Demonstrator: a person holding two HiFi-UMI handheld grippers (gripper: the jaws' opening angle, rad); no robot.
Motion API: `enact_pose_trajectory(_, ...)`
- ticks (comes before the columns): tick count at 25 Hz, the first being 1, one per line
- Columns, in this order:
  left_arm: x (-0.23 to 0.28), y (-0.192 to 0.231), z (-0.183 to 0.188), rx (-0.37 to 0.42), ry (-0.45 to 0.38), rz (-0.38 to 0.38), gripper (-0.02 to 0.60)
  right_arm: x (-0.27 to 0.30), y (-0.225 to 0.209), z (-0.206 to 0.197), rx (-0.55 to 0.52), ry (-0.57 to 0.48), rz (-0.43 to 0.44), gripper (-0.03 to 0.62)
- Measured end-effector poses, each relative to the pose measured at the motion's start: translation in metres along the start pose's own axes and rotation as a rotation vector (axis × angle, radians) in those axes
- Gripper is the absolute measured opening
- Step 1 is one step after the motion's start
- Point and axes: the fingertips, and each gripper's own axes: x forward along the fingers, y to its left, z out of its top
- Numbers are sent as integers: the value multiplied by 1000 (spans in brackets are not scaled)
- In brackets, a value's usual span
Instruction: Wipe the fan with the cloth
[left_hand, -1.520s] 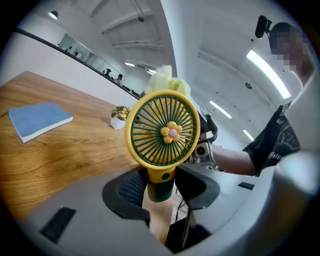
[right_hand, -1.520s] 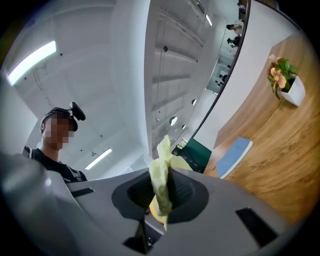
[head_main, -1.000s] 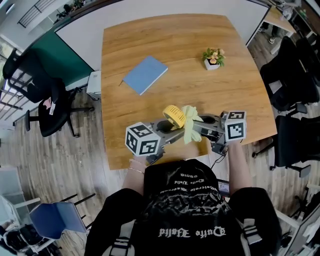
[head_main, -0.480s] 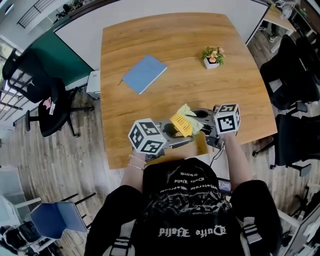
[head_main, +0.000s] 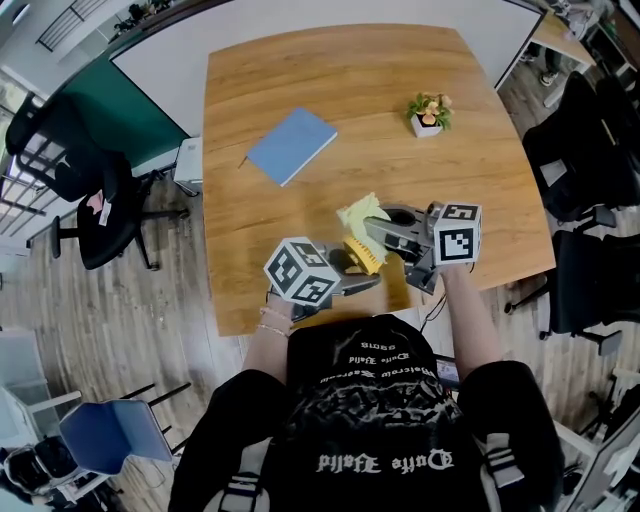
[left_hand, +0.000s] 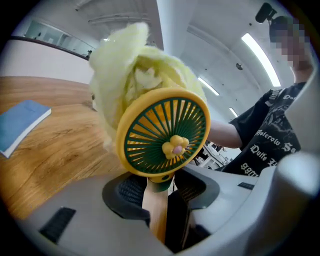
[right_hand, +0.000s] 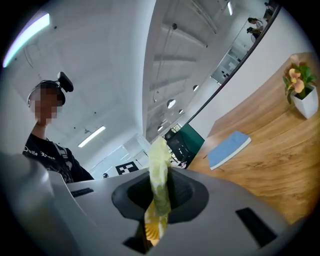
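While the left gripper (left_hand: 161, 202) clamps the yellow-and-green handheld fan (left_hand: 165, 135) by its handle above the wooden worktop (left_hand: 45, 150), the right gripper (right_hand: 159, 200), closed on the pale yellow cloth (left_hand: 132, 65), should rub gently behind the grille.

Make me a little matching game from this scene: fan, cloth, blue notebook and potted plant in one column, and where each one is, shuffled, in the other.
Things
1. fan
2. cloth
3. blue notebook
4. potted plant

Places
A. lying flat on the table, toward its left side in the head view
B. pinched between the jaws of the right gripper
C. standing near the table's far right corner
D. held by its handle in the left gripper

Pairs: 1-D, 2-B, 3-A, 4-C
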Motion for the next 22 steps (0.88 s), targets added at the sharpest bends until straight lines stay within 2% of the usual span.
enact_pose_trajectory(4, 5, 12, -17, -56, 13, 36, 193, -2, 7, -9, 19, -13, 30, 44)
enact_pose_trajectory(7, 1, 30, -26, -98, 4, 110, 193, -14, 23, 2, 79, -127, 117, 46)
enact_pose_trajectory(10, -5, 46, -31, -104, 22, 193, 193, -30, 32, 12, 105, -219, 150, 46)
enact_pose_trajectory(14, -14, 67, -36, -131, 52, 302, 193, -47, 26, 9, 150, -300, 119, 46)
enact_pose_trajectory(17, -22, 93, -34, -139, 73, 473, 193, -61, 19, 3, 191, -356, 85, 46)
enact_pose_trajectory(19, -25, 105, -34, -142, 88, 561, 194, -68, 12, -8, 201, -352, 38, 46)
enact_pose_trajectory(22, -26, 115, -38, -127, 126, 633, 195, -72, 3, -31, 220, -318, -26, 46)
